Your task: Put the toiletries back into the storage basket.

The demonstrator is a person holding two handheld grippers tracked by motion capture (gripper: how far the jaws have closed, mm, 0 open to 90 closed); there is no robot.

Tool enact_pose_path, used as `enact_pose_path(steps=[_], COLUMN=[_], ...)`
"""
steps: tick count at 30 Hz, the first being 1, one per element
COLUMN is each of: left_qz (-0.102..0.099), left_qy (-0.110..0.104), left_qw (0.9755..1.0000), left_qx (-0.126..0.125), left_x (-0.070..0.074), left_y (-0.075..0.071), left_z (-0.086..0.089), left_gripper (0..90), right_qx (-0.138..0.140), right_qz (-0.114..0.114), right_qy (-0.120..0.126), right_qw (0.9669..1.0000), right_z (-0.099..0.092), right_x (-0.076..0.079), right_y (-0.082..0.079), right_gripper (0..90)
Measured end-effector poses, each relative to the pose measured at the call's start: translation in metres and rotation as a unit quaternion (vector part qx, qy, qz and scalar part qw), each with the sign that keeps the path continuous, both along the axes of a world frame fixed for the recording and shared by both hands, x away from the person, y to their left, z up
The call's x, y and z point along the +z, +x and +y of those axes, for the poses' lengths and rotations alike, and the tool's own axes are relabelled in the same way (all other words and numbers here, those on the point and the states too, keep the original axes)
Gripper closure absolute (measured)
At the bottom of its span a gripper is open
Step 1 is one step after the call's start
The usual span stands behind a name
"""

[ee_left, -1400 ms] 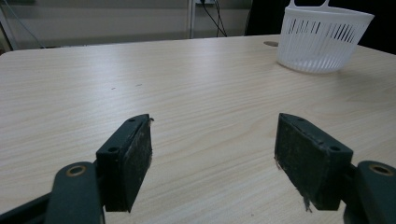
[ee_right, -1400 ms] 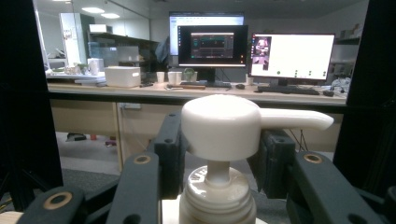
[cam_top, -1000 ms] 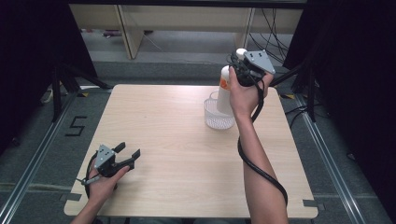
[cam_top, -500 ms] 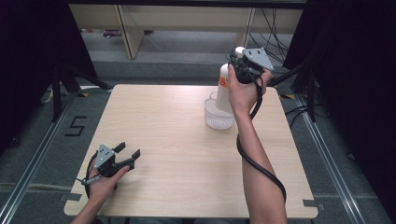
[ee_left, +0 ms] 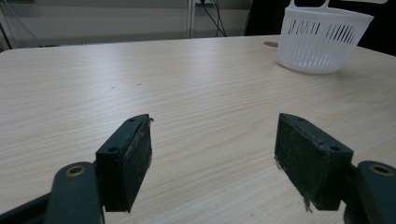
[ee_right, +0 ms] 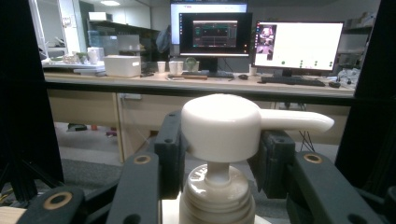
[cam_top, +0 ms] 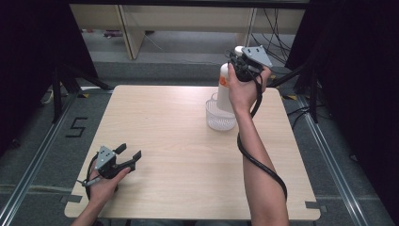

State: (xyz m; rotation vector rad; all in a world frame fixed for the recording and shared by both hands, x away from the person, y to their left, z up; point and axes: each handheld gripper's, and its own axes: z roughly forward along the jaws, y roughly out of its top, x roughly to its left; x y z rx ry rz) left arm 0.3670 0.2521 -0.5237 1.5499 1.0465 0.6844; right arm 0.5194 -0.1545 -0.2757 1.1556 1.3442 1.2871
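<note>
A white pump bottle is held upright over the far rim of a white slotted basket. I cannot tell whether its base is inside the basket. My right gripper is shut on the bottle's pump head, one pad on each side, with the spout pointing right in the right gripper view. The bottle's neck shows below the jaws. My left gripper rests on the table's near left, open, with nothing between its pads. The basket stands far ahead to the right of the left gripper.
The light wooden table has bare wood between the left gripper and the basket. Past its far edge are a wooden bench and cables; black frame legs stand at both sides. The right gripper's cable hangs along the forearm.
The right gripper and the bottle have shifted slightly to the left. The left gripper has stayed where it was.
</note>
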Motion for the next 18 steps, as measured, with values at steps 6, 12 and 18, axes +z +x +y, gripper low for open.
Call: enact_pose_path(steps=[6,12,18], left_qz=[0.0,0.0,0.0], left_qy=[0.0,0.0,0.0], left_qw=[1.0,1.0,1.0], left_qx=[0.0,-0.001,-0.002], left_x=[0.0,0.0,0.0], left_y=[0.0,0.0,0.0], left_z=[0.0,0.0,0.0], left_gripper=[26.8,26.8,26.7], right_qx=[0.0,0.001,0.001], right_qz=[0.006,0.012,0.014], right_qy=[0.0,-0.001,-0.001], right_qw=[1.0,0.9999,0.9999], right_z=[0.001,0.003,0.004], right_x=[-0.002,-0.005,-0.006], right_y=[0.004,0.008,0.011], right_gripper=[60.2,60.2,60.1])
